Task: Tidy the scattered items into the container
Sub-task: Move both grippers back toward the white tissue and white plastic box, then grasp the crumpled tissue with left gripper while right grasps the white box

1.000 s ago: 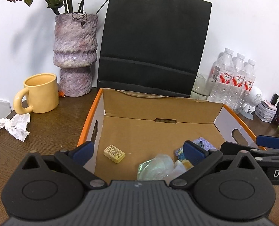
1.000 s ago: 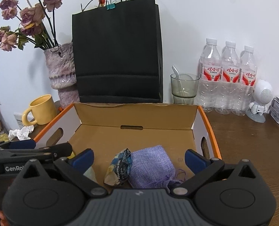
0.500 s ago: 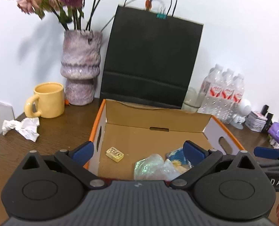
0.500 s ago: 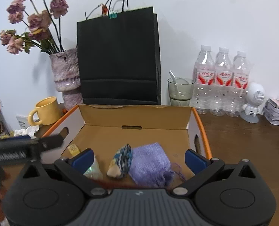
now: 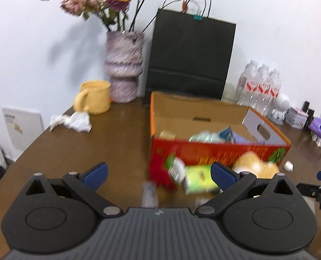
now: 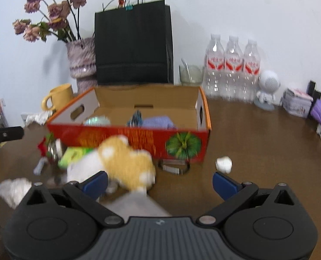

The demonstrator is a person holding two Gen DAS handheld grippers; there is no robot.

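Pulled back from over the box (image 6: 182, 142), both grippers (image 5: 158, 173) (image 6: 159, 181) spread, holding nothing. Brown table (image 6: 258, 151) against a white wall (image 6: 225, 10). Plush (image 6: 125, 162) and green packet (image 5: 200, 178) loose at 6 o'clock of box; bag (image 6: 134, 43) at 12.

Open cardboard box (image 6: 125, 139), red printed front, orange rim, stands on the table. Inside: purple sachet (image 6: 158, 122), blue packet (image 6: 135, 117), clear wrapper (image 6: 96, 121). In front, outside: yellow-and-white plush toy (image 6: 121, 162), green packet (image 6: 72, 155), white crumpled wad (image 6: 223, 164), metal clip (image 6: 174, 166). Images blurred.
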